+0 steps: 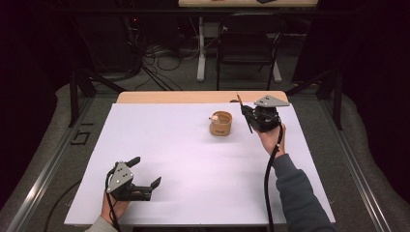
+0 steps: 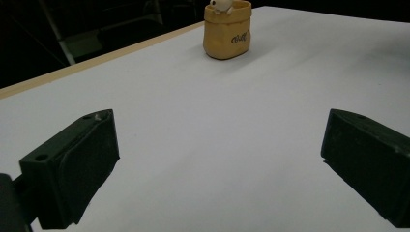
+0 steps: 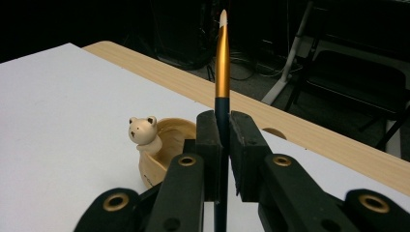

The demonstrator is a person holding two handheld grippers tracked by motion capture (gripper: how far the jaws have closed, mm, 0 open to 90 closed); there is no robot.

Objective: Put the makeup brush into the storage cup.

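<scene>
R gripper point(image 3: 222, 159) is clamped on a thin brush point(image 3: 222, 58), dark handle betw the pads, gold ferrule and pale tip sticking up past them; in the high view it sits just right of the yellow bear pot point(image 1: 221, 124), near the table's point(image 1: 159, 145) far edge. L gripper point(image 1: 145, 175) rests near the front-left corner w/ jaws wide, nothing betw them, well apart from the pot.

Step looks like dropping the brush into the pot; to do it well: keep the brush upright, bring it over the pot's open mouth and away from the small bear figure point(image 3: 143, 131) on the rim, lower until the end is inside, then ease the pads apart; L could steady the pot, since it's prob light and may tip.

Hard to make out: the brush's lower end is cut off in the R gripper view; the pot's inside is hidden, so can't tell if it's empty; the lettering on its side is too small to read.
</scene>
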